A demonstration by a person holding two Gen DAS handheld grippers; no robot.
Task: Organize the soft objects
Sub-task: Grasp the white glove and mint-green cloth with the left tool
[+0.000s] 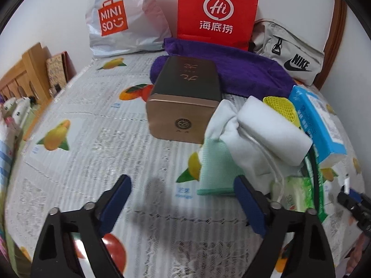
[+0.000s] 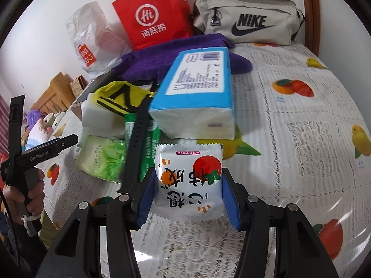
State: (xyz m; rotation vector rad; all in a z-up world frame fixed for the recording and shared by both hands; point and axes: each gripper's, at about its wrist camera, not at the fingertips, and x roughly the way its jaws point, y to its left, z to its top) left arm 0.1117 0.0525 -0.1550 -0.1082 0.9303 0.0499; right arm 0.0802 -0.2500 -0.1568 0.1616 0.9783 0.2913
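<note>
- Left wrist view: the left claw (image 1: 183,199) hangs over the bench (image 1: 97,125) with its fingers wide apart and nothing between them. Taking the gold box (image 1: 183,102) as landmark, the soft things lie heaped just to its right: a mint cloth (image 1: 214,169), a white pouch (image 1: 245,143), a white sponge block (image 1: 276,127) and the blue tissue pack (image 1: 317,120). A purple towel (image 1: 234,67) lies behind the box.
- Right wrist view: the right claw (image 2: 187,199) is clamped on the white snack packet (image 2: 189,180), which sits in front of the tissue pack (image 2: 197,92). A green wipes pack (image 2: 102,157) lies to that pack's left.
- Judgement: sorting looks barely begun; the heap is unsorted, one packet is in hand, and no destination is apparent.
</note>
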